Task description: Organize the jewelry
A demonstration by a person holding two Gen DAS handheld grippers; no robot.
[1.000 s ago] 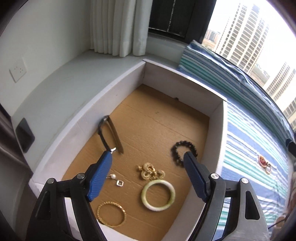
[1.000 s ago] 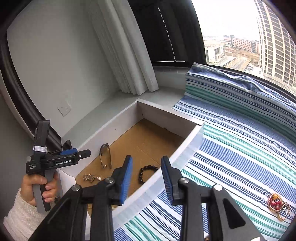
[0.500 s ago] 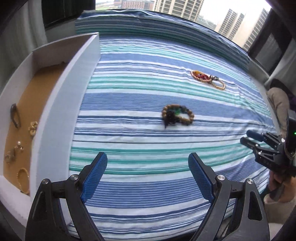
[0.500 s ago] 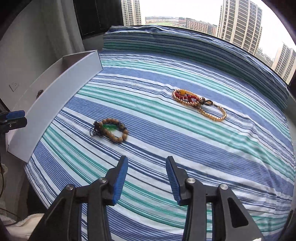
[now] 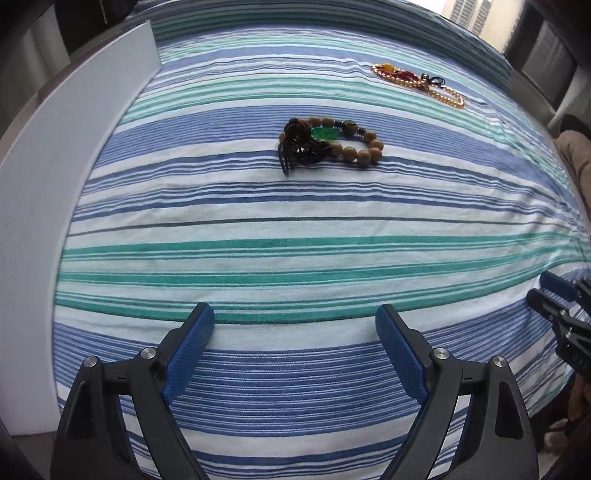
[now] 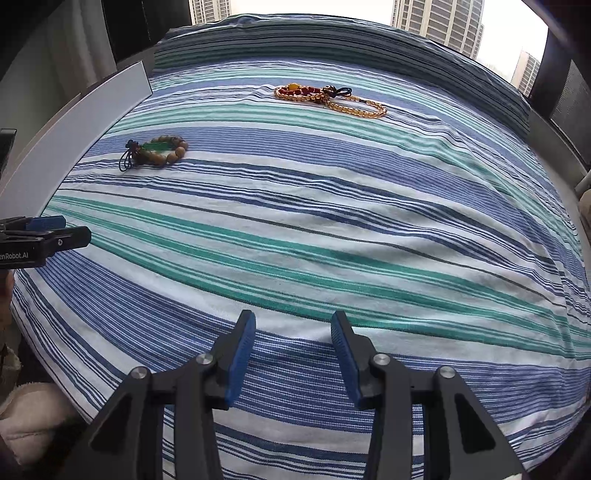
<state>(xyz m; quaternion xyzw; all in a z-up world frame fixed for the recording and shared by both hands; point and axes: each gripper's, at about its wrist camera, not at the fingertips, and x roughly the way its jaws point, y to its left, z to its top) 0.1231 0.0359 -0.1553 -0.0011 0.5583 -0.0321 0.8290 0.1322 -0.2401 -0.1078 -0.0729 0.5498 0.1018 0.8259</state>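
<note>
Brown bead bracelet (image 5: 330, 142) with a green stone and a dark tassel, flat on the striped bedsheet (image 5: 295, 229). In the right wrist view, same bracelet (image 6: 157, 150) over on the left part of the sheet (image 6: 332, 229), close to the white box wall (image 6: 79, 125).

Farther back and to the right, well apart from the bracelet, a string of gold and red beads (image 5: 417, 83), also flat on the sheet. In the right wrist view, same string (image 6: 328, 99) near the far edge of the bed. Red part and gold part bunched together, maybe two pieces tied in one; hard to tell from here.

Left claw (image 5: 294, 325) above the near part of the sheet, blue pads wide apart, nothing between them; jaws opened a bit more just now. Well short of the bracelet, touching no jewelry. Also in sight at the left edge of the other view (image 6: 51, 230).

Right claw (image 6: 293, 334) above the near part of the sheet too, pads only partly apart, much narrower than the left, nothing between them; jaws also just opened a bit. Tip of it at the right edge of the left wrist view (image 5: 554, 295).

White box wall (image 5: 48, 206) along the left side of the bed. Tall buildings (image 6: 439, 18) outside the window.
</note>
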